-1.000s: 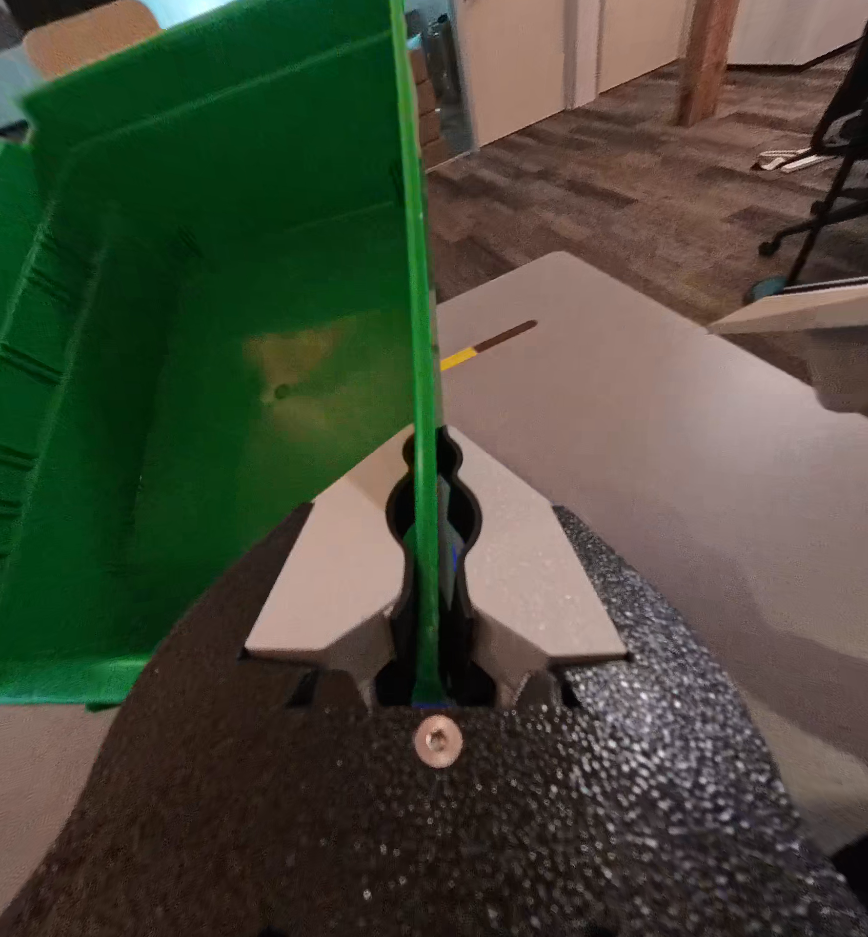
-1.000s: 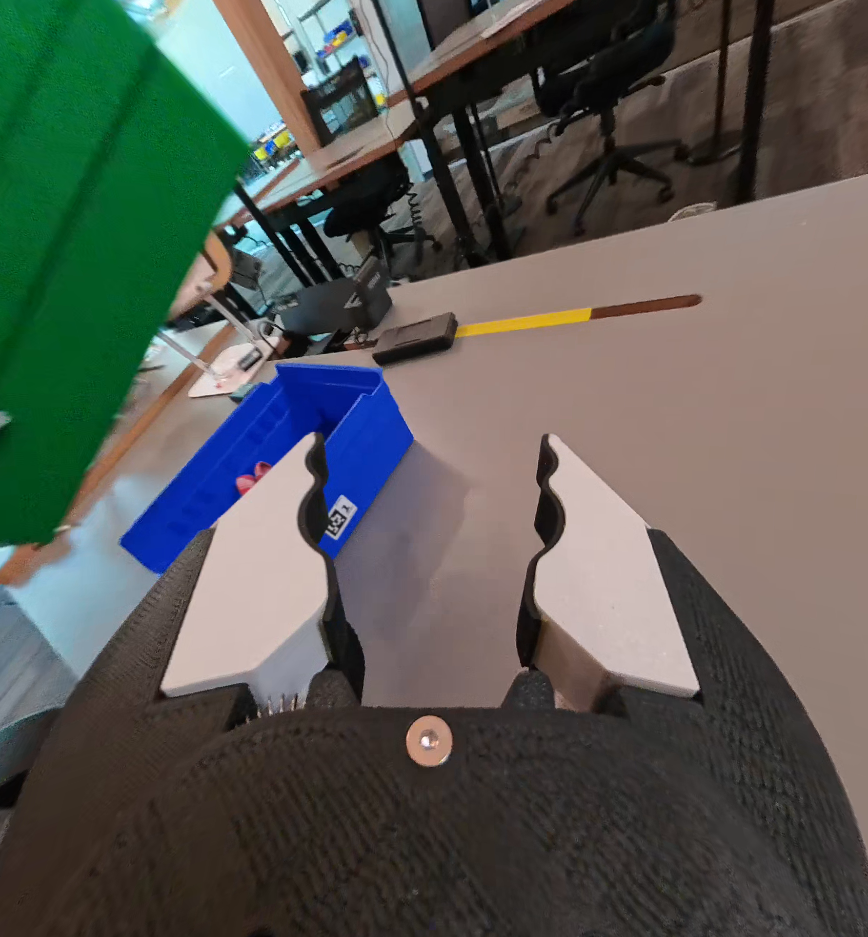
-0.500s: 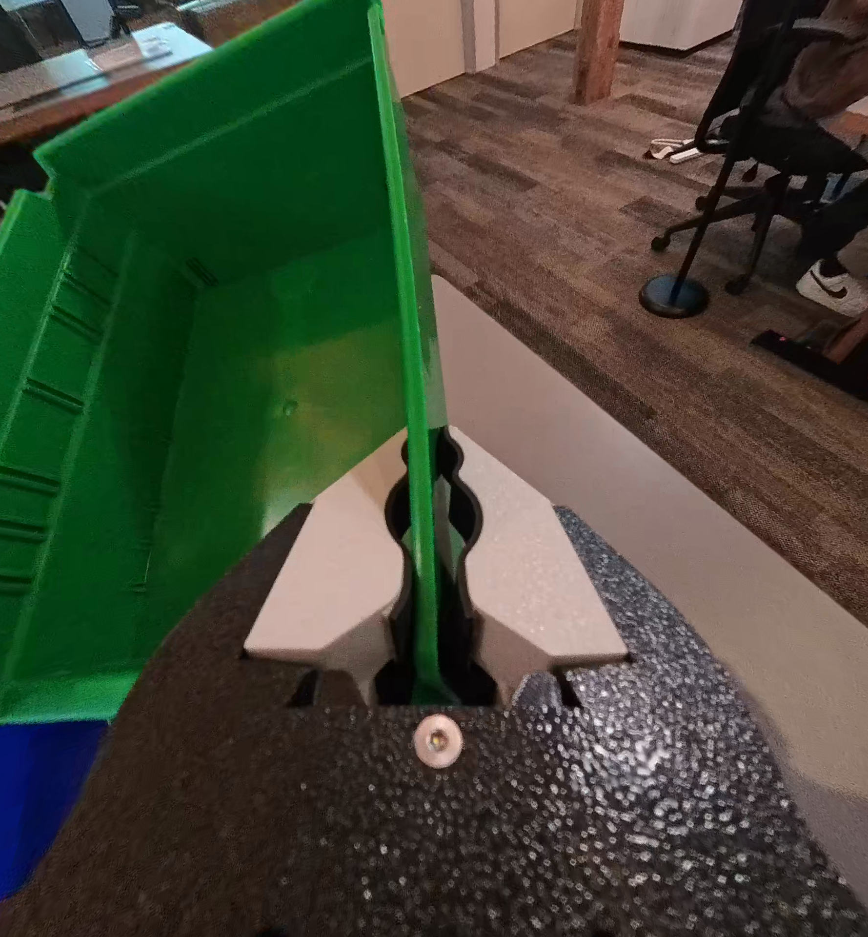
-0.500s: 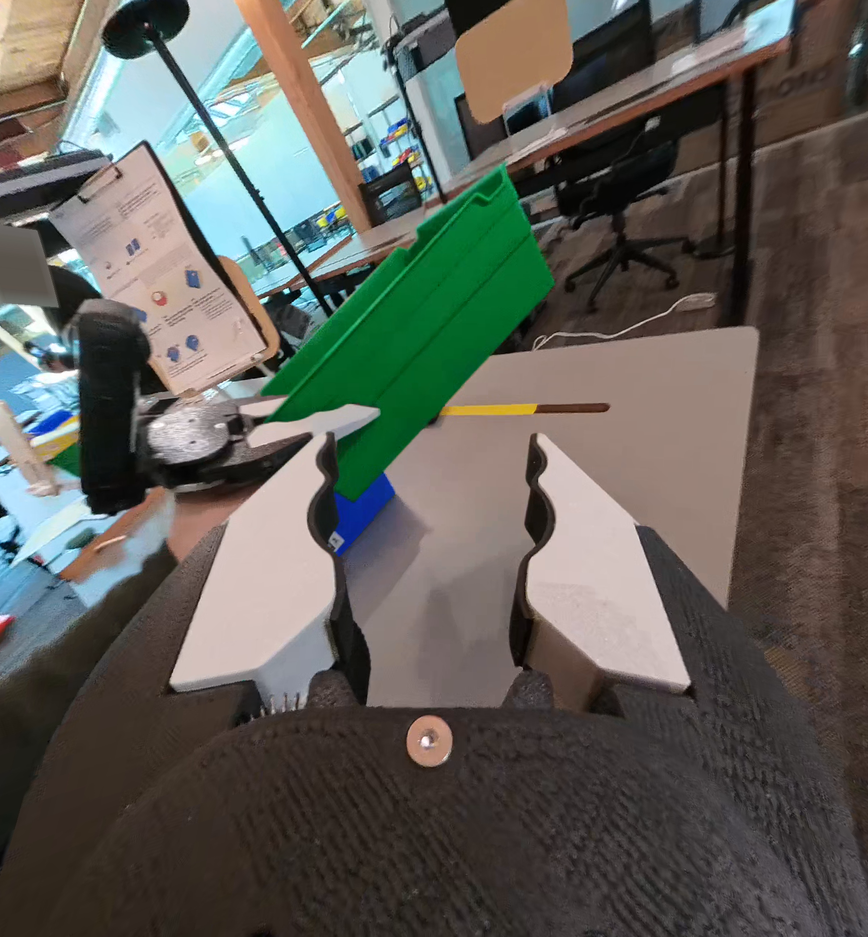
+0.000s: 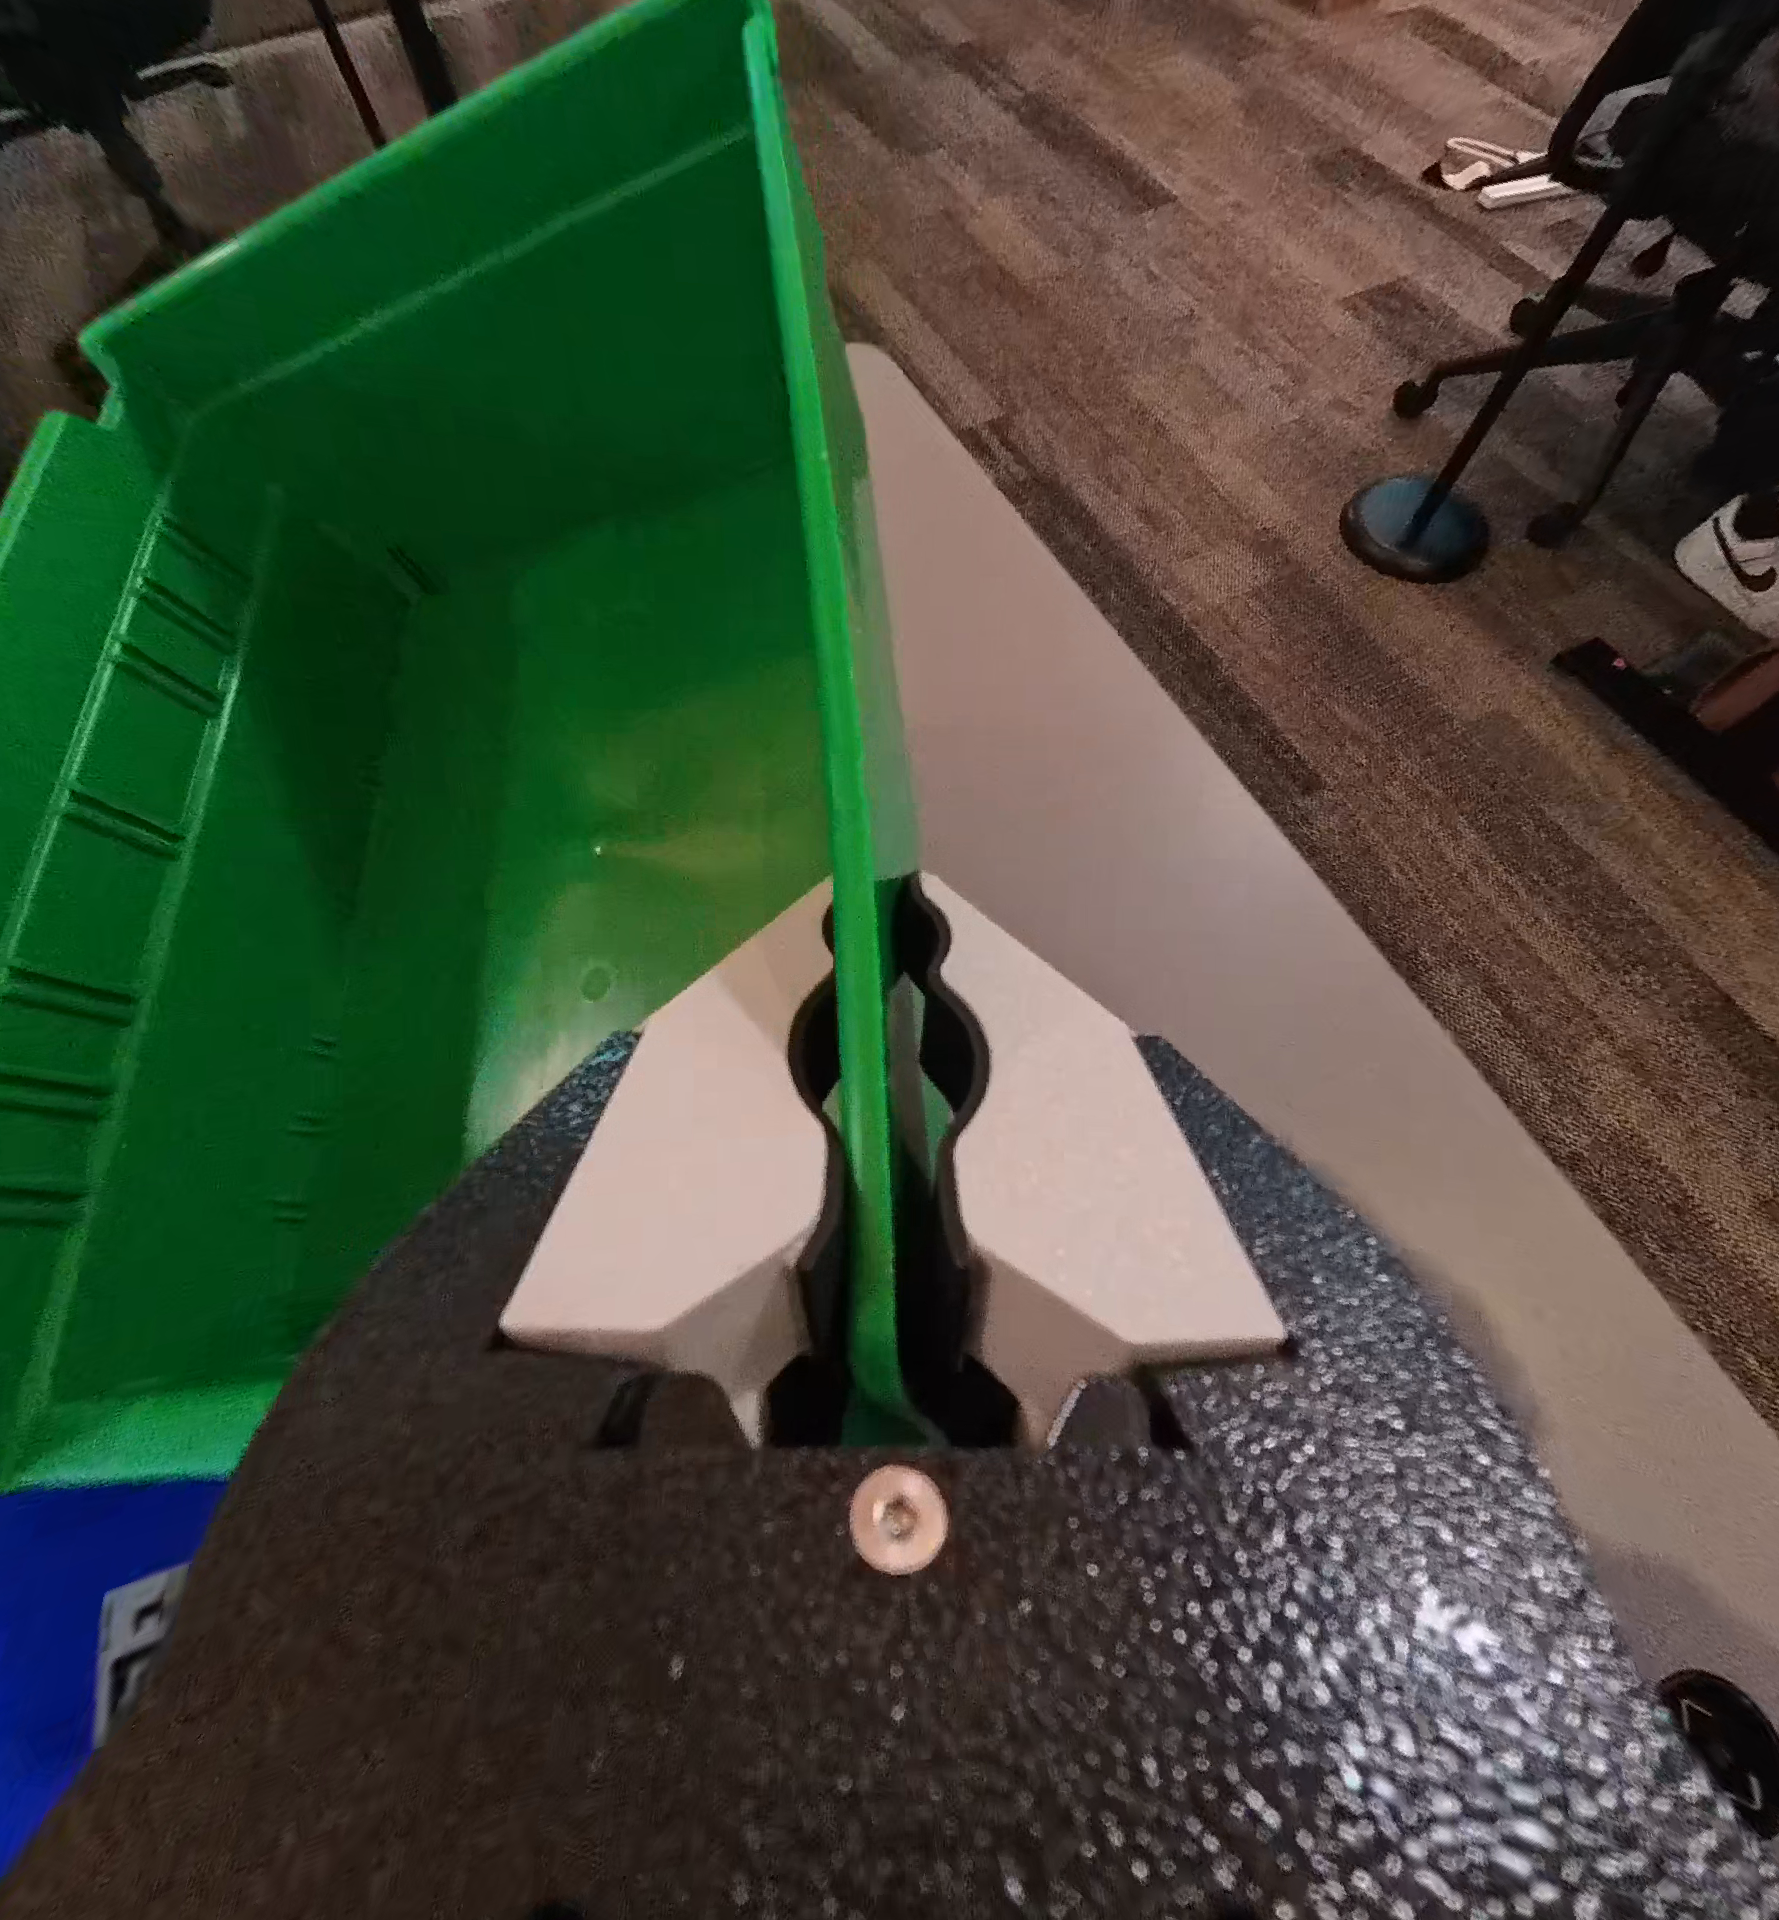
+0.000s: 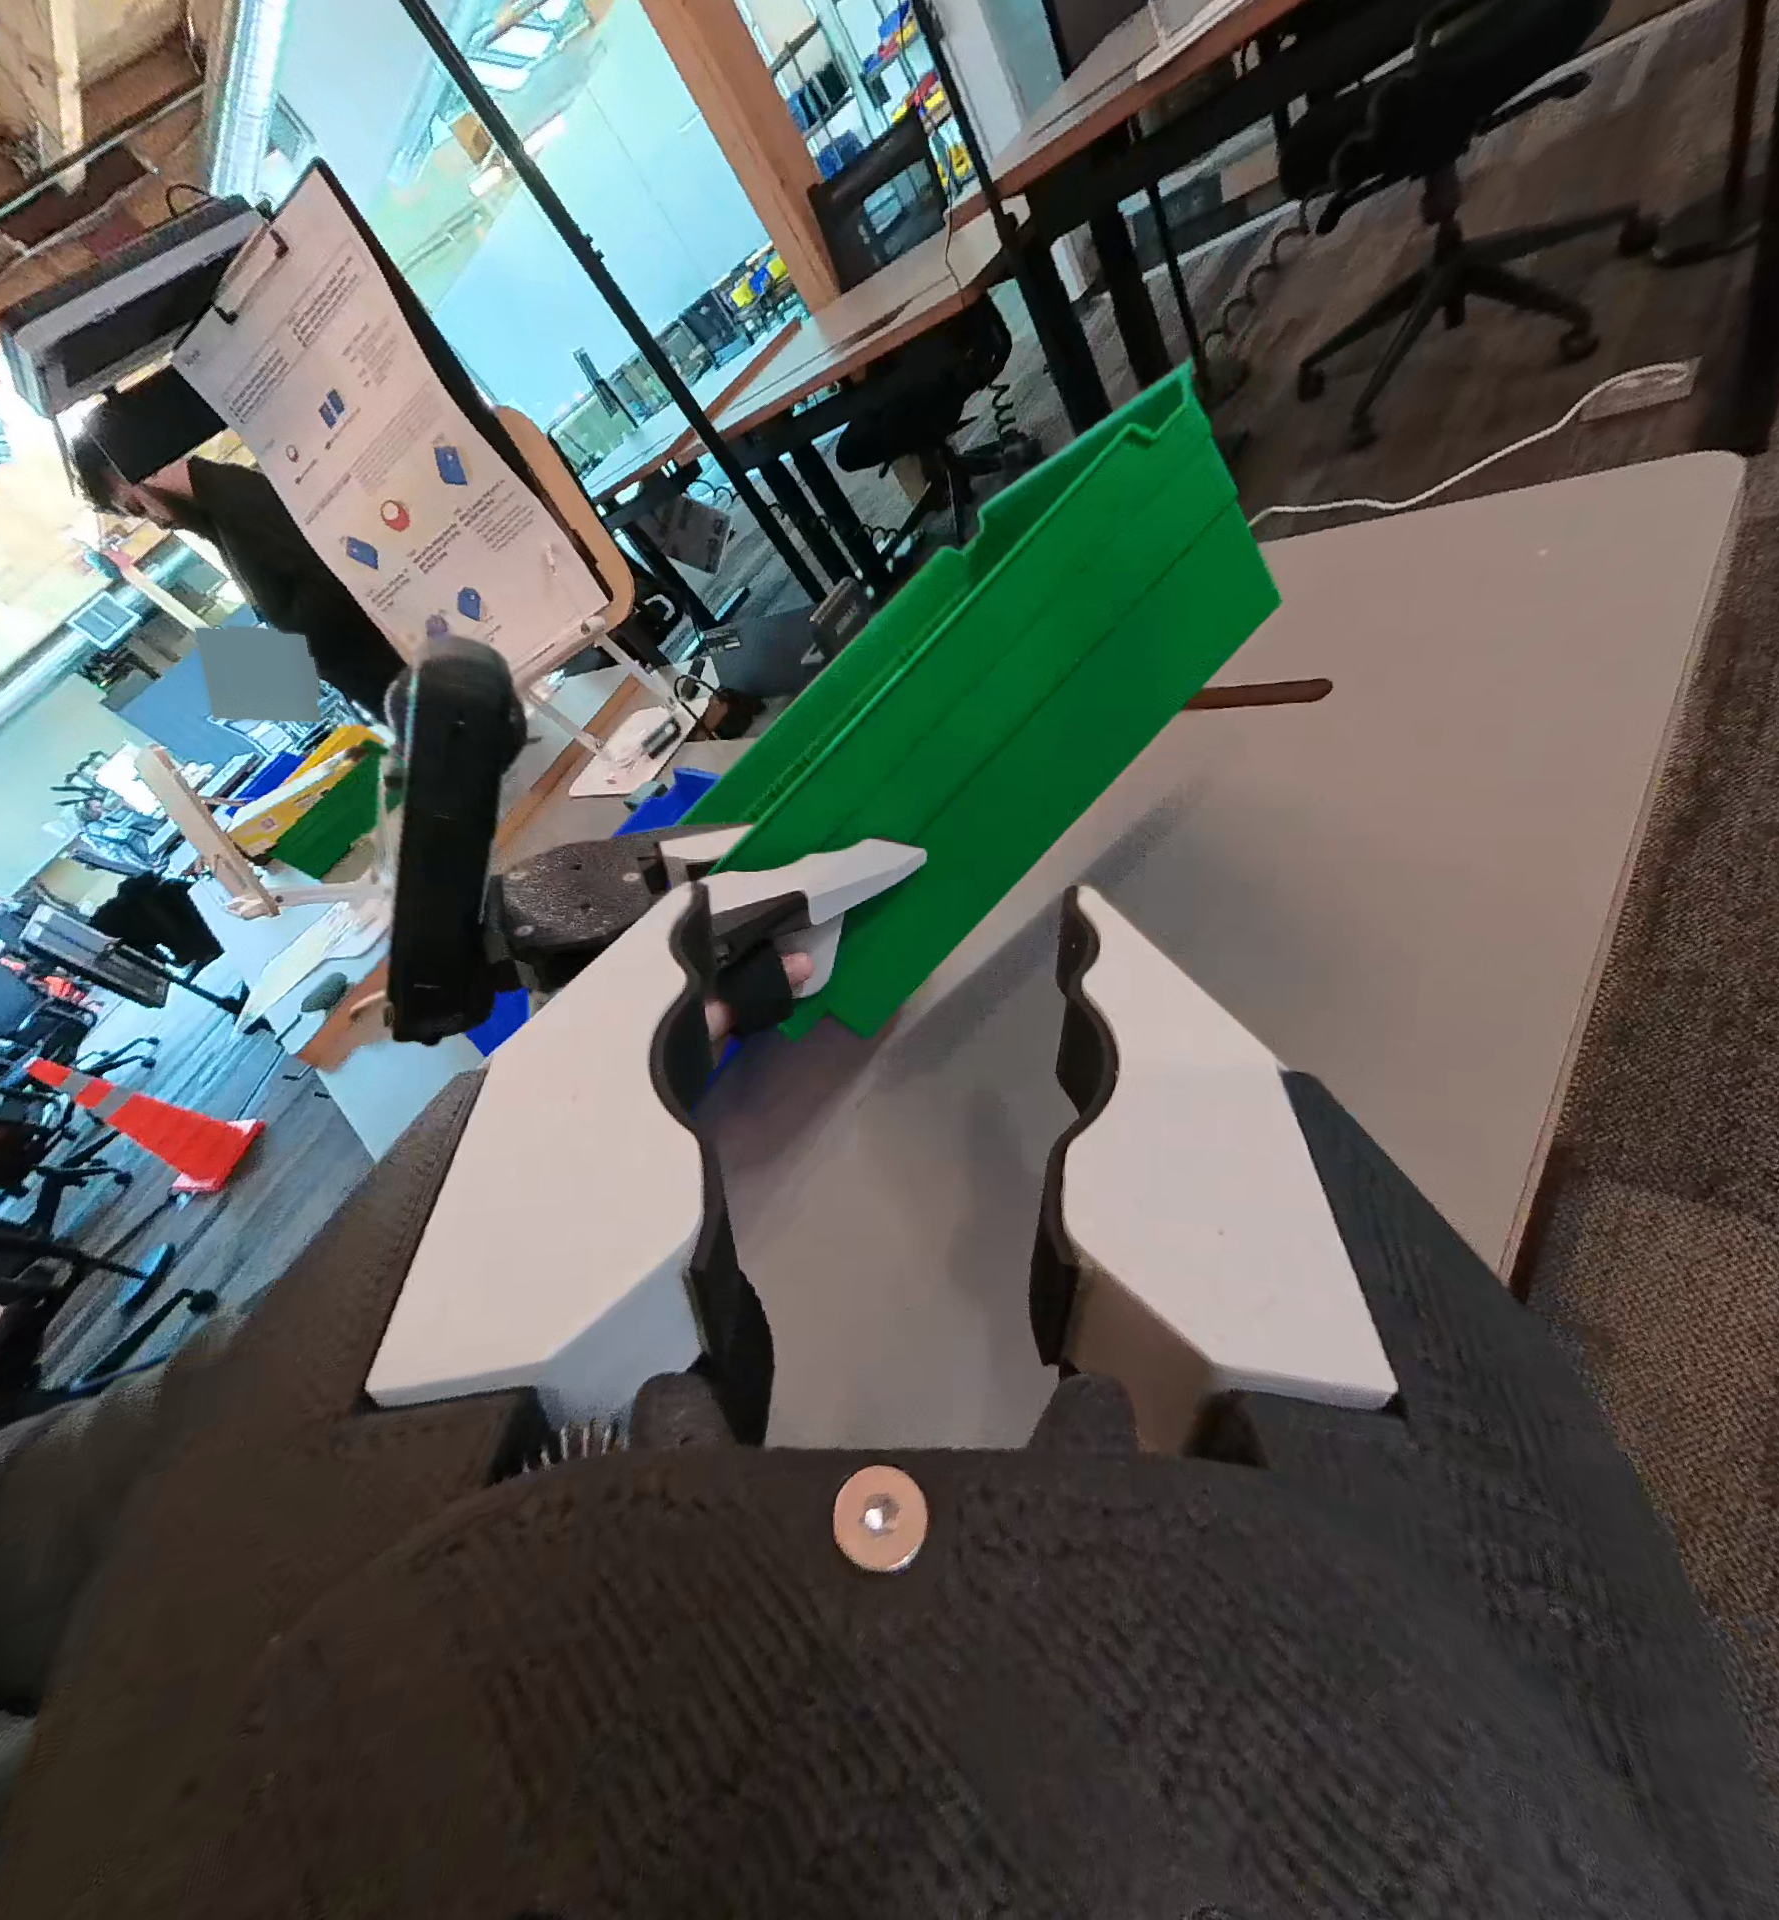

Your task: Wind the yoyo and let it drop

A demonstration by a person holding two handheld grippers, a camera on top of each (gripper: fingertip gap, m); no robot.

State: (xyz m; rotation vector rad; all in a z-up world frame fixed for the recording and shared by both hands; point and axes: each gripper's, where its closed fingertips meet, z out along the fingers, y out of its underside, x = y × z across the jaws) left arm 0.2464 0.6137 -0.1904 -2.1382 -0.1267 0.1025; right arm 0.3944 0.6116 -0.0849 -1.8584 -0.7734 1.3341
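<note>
Open-plan office doubling as a lab workspace. Evidenced by rows of desks (image 6: 864, 312), wheeled office chairs (image 6: 1436, 187), carpet-tile floor (image 5: 1280, 364), glass partition wall (image 6: 511, 208), stacked storage bins (image 6: 324, 821), instruction board on a stand (image 6: 397, 468), orange traffic cone (image 6: 158, 1122).

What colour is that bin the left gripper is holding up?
Bright green bin, seen best in the left wrist view.

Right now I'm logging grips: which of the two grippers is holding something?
The left gripper: its fingers are shut on the side wall of the tilted green bin. The right gripper is open, with only table between its fingers.
</note>
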